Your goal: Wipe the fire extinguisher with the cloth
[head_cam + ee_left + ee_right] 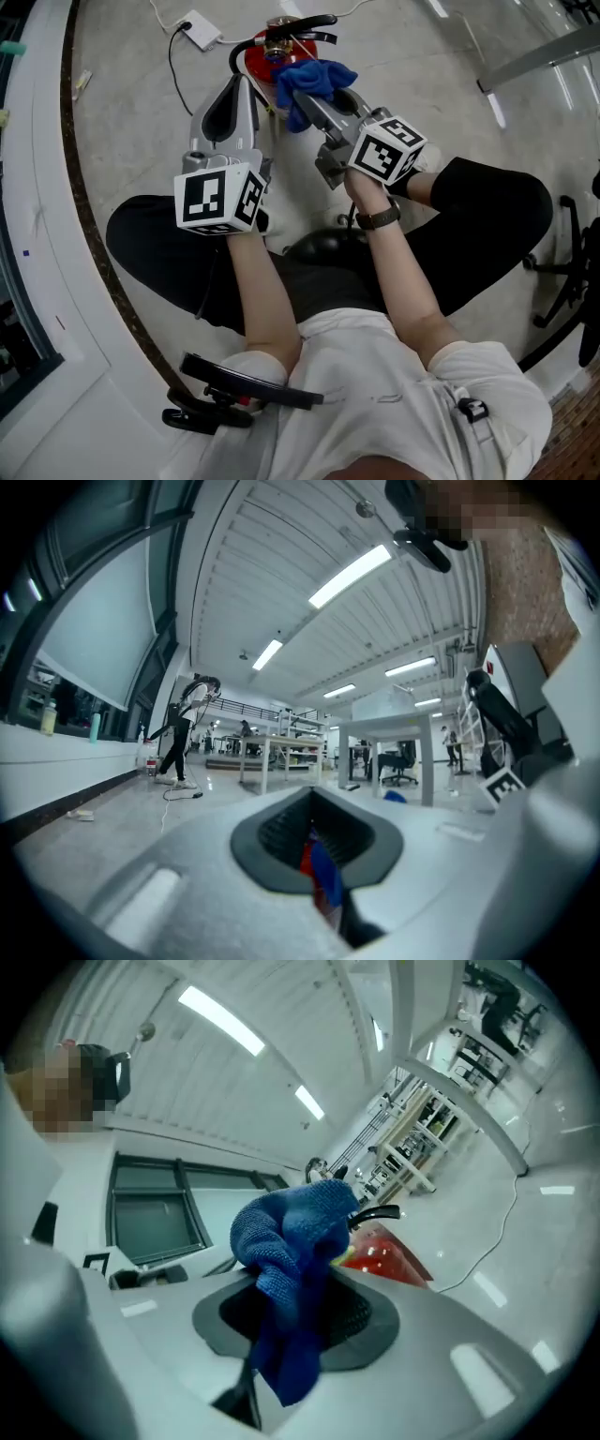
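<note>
Two grippers meet over the fire extinguisher point(261, 52) point(384, 1255), which stands on the pale floor point(131, 112) just ahead of the seated person's knees. The right gripper point(302, 91) point(302, 1309) has its jaws clamped on the cloth point(319, 77) point(295, 1232), a bunched blue rag that bulges above the pads and hangs below them. In the head view the cloth lies against the red top, under the black lever point(305, 22) point(380, 1213), and hides the right side of the cylinder. The left gripper point(247, 84) point(314, 841) has its jaws brought together with nothing between them. Only a thin strip of red and blue shows through the slit between its pads. Its grey body sits just beside the extinguisher and covers the left flank.

Behind the extinguisher a white power adapter point(200, 31) lies on the floor with a black cable point(172, 70) trailing from it. A wristwatch point(378, 218) is on the right wrist. A black chair base point(562, 272) stands well apart at the right, and a curved white ledge point(37, 234) runs along the left.
</note>
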`<state>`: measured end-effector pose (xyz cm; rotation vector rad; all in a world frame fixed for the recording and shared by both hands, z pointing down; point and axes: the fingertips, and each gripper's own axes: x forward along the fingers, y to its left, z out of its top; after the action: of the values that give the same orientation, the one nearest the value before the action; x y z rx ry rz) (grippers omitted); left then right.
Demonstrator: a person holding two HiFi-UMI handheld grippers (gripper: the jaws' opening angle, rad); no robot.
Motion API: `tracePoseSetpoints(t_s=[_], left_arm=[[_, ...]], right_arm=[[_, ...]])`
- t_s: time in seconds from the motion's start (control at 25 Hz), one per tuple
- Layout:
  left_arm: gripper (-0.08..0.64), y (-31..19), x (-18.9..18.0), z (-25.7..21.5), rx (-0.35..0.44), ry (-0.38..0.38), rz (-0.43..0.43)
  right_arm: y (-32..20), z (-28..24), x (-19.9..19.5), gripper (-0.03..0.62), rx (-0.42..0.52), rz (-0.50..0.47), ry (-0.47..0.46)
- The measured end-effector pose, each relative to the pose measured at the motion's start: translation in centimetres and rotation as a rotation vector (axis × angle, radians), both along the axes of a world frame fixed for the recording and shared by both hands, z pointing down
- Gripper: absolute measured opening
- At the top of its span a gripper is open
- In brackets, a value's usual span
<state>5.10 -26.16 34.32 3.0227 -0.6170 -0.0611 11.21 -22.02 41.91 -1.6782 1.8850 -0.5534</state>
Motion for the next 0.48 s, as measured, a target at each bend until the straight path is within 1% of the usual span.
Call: tracePoseSetpoints(t_s=[0.04, 0.16, 0.24, 0.28, 0.36, 0.48], left_arm=[[0.0, 0.0, 0.1, -0.2, 0.001, 0.004, 0.001], [0.0, 0.2, 0.1, -0.4, -0.001, 0.006, 0.001], [0.0, 0.3, 0.0, -0.3, 0.002, -0.001, 0.002], [0.0, 0.2, 0.0, -0.3, 0.001, -0.002, 0.001], [0.0, -0.1, 0.0, -0.2, -0.01, 0.008, -0.001], [0.0, -0.2, -0.2, 0.3, -0.035, 0.021, 0.006]], right_arm=[[-0.9, -0.5, 0.2, 0.118, -0.003, 0.016, -0.026], [-3.1, 0.5, 0.7, 0.116, -0.068, 0.046, -0.08], [-2.7, 1.7, 1.0, 0.114, -0.087, 0.06, -0.09], [-2.0, 2.8, 1.1, 0.112, -0.112, 0.072, -0.099], [-0.4, 7.4, 1.8, 0.112, -0.214, 0.103, -0.163], [-0.2, 18.0, 2.2, 0.112, -0.367, 0.121, -0.304]])
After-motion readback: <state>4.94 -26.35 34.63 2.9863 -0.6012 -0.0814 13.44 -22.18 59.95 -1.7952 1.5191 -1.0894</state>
